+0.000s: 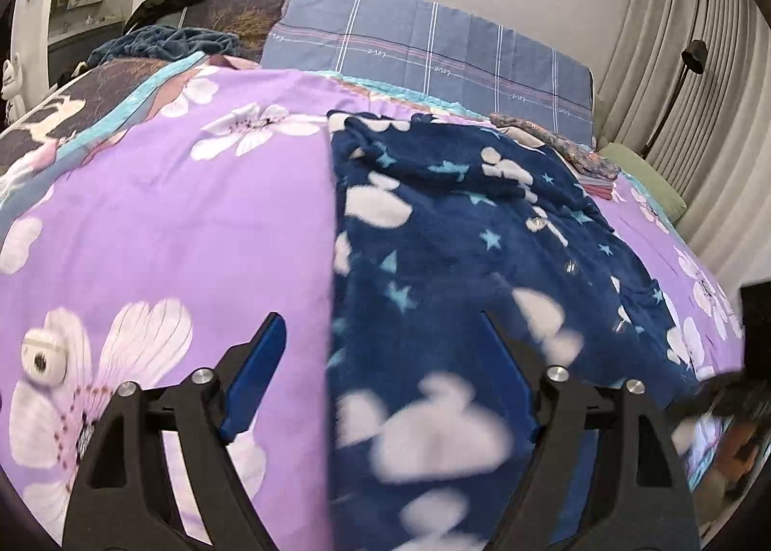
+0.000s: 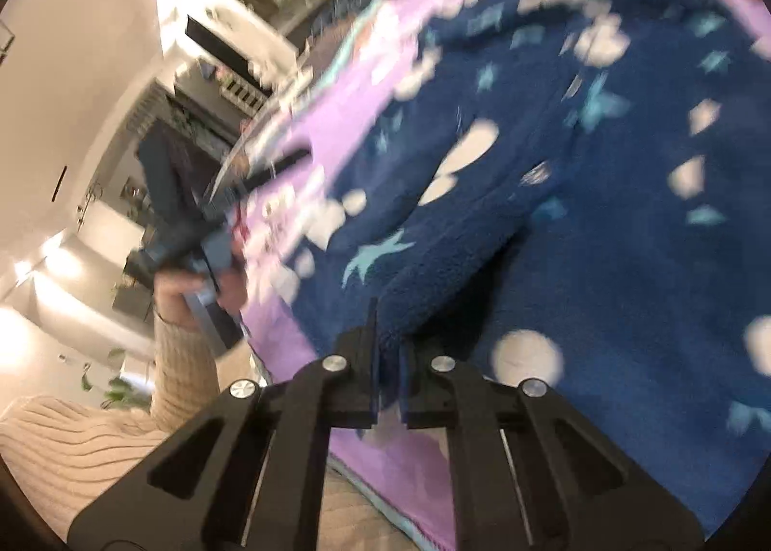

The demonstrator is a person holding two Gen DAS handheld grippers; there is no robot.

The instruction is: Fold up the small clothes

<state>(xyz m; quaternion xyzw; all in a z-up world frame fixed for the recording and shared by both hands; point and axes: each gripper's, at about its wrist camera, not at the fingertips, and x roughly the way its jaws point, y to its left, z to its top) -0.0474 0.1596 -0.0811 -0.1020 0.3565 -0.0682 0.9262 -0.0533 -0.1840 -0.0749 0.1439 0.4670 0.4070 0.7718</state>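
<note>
A small dark-blue fleece garment point(image 1: 462, 233) with white shapes, light-blue stars and snap buttons lies on a purple floral bedspread point(image 1: 168, 214). My left gripper point(image 1: 380, 324) is open and empty, its jaws wide apart just above the garment's left edge. In the right wrist view the same garment point(image 2: 602, 214) fills the frame, blurred. My right gripper point(image 2: 388, 334) is shut on a fold of the garment's near edge and lifts it slightly. The other gripper point(image 2: 192, 242) and the hand holding it show at the left of that view.
A blue plaid pillow point(image 1: 433, 50) and a dark blanket point(image 1: 164, 43) lie at the head of the bed. A small folded patterned cloth point(image 1: 578, 151) sits beside the garment at the far right. Curtains and a floor lamp point(image 1: 684, 69) stand to the right. A small white device point(image 1: 43, 358) lies on the bedspread.
</note>
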